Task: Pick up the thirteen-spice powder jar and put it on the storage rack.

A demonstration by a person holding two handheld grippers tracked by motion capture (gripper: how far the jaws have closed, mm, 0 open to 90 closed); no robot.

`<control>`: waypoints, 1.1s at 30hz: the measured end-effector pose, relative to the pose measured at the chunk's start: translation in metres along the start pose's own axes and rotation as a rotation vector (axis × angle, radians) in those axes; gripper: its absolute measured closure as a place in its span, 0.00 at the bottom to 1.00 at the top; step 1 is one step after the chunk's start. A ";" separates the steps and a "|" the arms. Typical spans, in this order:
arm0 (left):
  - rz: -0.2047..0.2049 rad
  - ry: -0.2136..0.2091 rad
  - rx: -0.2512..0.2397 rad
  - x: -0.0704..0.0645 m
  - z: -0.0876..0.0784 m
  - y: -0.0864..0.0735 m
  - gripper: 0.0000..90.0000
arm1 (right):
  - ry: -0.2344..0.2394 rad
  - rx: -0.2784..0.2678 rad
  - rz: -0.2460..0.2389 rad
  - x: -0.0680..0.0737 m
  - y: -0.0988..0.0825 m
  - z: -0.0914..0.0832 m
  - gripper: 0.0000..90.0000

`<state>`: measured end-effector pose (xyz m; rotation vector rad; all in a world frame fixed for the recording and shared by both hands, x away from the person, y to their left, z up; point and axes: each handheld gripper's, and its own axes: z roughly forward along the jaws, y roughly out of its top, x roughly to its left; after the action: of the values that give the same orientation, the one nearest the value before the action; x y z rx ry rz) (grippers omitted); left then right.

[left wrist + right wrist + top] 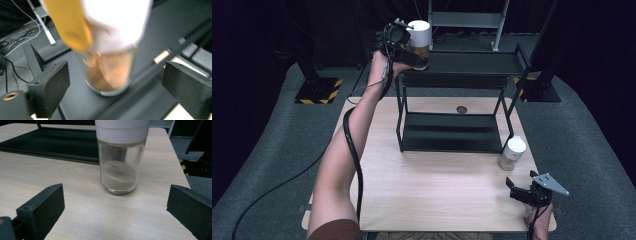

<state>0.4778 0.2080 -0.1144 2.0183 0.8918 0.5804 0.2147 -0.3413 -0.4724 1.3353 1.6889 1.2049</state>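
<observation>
A glass jar of brown powder (419, 46) with a white lid stands on the top shelf (477, 63) of a black rack, at its left end. My left gripper (408, 45) is raised to it. In the left gripper view the blurred jar (110, 72) sits between the wide-apart jaws of this gripper (117, 86), and neither pad touches the glass. A second jar (512, 153) with pale powder stands on the table by the rack's right foot. My right gripper (518, 190) rests open near the table's front right corner, facing that jar (119, 170), with nothing between the jaws of the gripper (115, 212).
The rack's lower shelf (451, 132) lies on the wooden table (427, 190). A blurred yellow patch (71, 25) covers part of the lid. A small dark disc (461, 109) sits behind the rack. Black stands and cables (22, 40) are on the floor beyond.
</observation>
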 end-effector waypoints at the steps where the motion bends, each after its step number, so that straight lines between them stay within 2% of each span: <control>1: 0.008 -0.002 0.002 -0.001 -0.002 -0.002 0.05 | -0.001 0.001 -0.001 0.000 0.000 0.000 0.00; 6: 0.036 -0.013 0.003 -0.004 -0.016 -0.020 0.02 | -0.001 0.004 -0.004 0.000 0.001 0.000 0.00; 8: 0.050 -0.017 -0.023 -0.007 -0.022 -0.032 0.03 | -0.001 0.005 -0.003 0.001 0.001 0.001 0.00; 10: 0.062 -0.014 -0.026 -0.013 -0.027 -0.041 0.02 | -0.002 0.004 -0.003 0.001 0.001 0.000 0.00; 11: 0.083 -0.007 -0.023 -0.018 -0.029 -0.046 0.02 | -0.002 0.005 -0.003 0.001 0.001 0.000 0.00; 17: 0.120 -0.033 0.006 -0.027 -0.030 -0.072 0.01 | -0.004 0.006 -0.002 0.001 0.001 0.000 0.00; 19: 0.118 -0.035 0.013 -0.030 -0.028 -0.086 0.00 | -0.005 0.006 -0.003 0.001 0.001 0.000 0.00; 23: 0.113 -0.038 0.040 -0.034 -0.024 -0.122 0.00 | -0.004 0.002 -0.002 0.001 0.000 0.000 0.00; 27: 0.094 -0.039 0.084 -0.038 -0.017 -0.164 0.00 | -0.007 0.004 -0.003 0.002 0.001 0.000 0.00; 33: -0.008 -0.050 0.133 -0.042 -0.003 -0.238 0.00 | -0.009 0.008 -0.006 0.002 0.001 0.001 0.00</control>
<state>0.3586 0.2721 -0.3152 2.1381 0.9297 0.4750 0.2152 -0.3389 -0.4712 1.3379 1.6916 1.1882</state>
